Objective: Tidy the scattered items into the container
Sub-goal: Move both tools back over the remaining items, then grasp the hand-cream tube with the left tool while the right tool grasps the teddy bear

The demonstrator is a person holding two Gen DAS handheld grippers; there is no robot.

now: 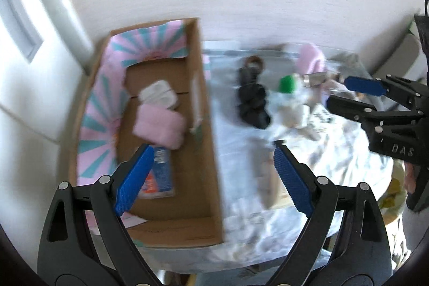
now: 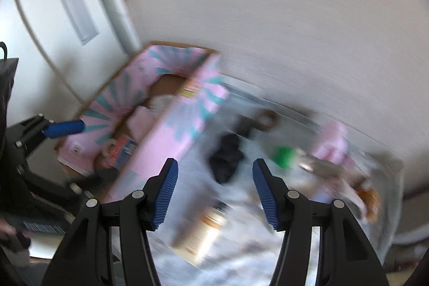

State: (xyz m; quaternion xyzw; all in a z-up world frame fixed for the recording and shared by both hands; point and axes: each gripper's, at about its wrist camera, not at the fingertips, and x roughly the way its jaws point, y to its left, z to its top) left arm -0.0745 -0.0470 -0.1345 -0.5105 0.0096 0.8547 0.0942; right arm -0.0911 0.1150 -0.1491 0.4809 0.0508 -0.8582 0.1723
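Note:
A cardboard box [image 1: 206, 125] with pink and teal paper sits at the left of the table; it also shows in the right wrist view [image 2: 171, 130]. Inside lie a pink cloth [image 1: 159, 126], a white bundle [image 1: 159, 94] and a blue packet [image 1: 161, 173]. My left gripper [image 1: 211, 178] is open and empty, straddling the box's right wall. My right gripper [image 2: 214, 192] is open and empty above the table, and shows at the right of the left wrist view [image 1: 346, 95]. A black bundle [image 1: 252, 101] [image 2: 226, 160], a green cap [image 1: 287, 83] [image 2: 283, 156] and a pink item [image 1: 311, 59] [image 2: 332, 144] lie scattered.
The table wears a crinkled white patterned cloth [image 1: 335, 152]. A tan bottle [image 2: 203, 229] lies below my right gripper. A brown ring [image 2: 265, 119] lies near the wall. A white wall runs behind the table. Both views are blurred.

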